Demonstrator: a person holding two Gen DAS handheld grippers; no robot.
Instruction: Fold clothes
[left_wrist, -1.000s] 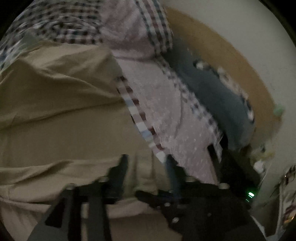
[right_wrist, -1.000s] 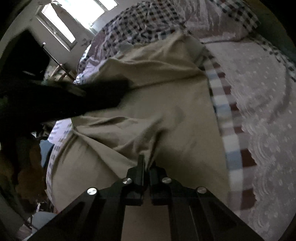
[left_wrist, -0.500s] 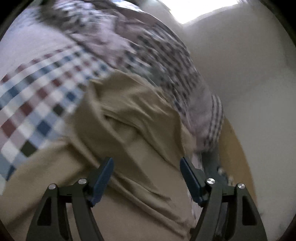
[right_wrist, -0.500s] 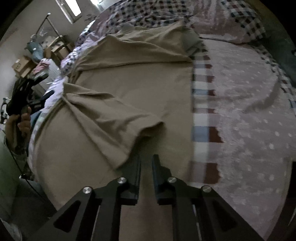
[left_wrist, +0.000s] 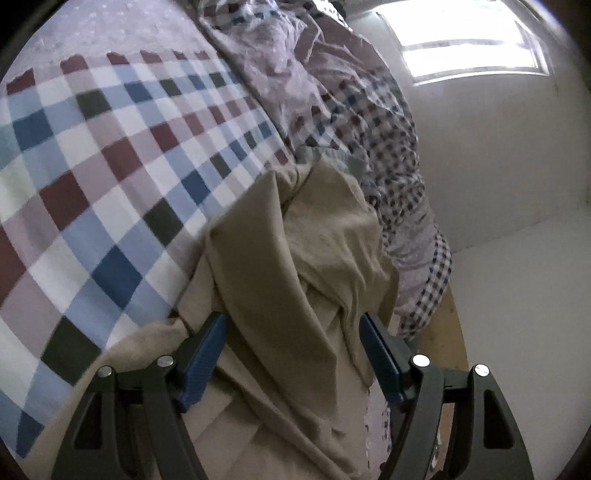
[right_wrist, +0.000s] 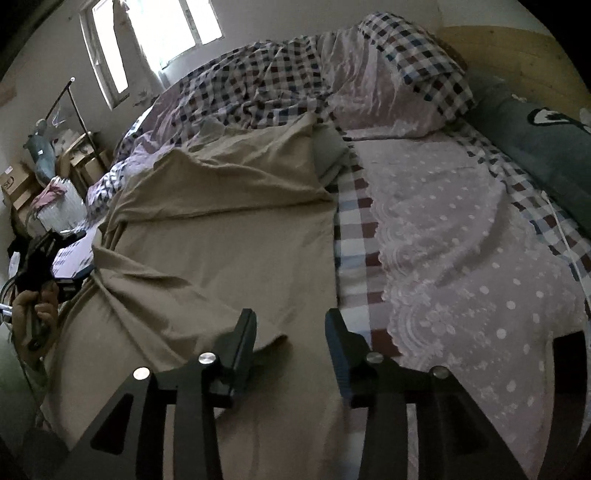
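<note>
Tan garment lies spread along the bed's left edge; both jaws wide, holding nothing. Left gripper should pinch the bunched fold squarely; right gripper takes the near flap

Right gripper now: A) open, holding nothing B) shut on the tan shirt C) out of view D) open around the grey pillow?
A: in the right wrist view the right gripper has its jaws spread apart over the tan garment, with nothing between them.
</note>
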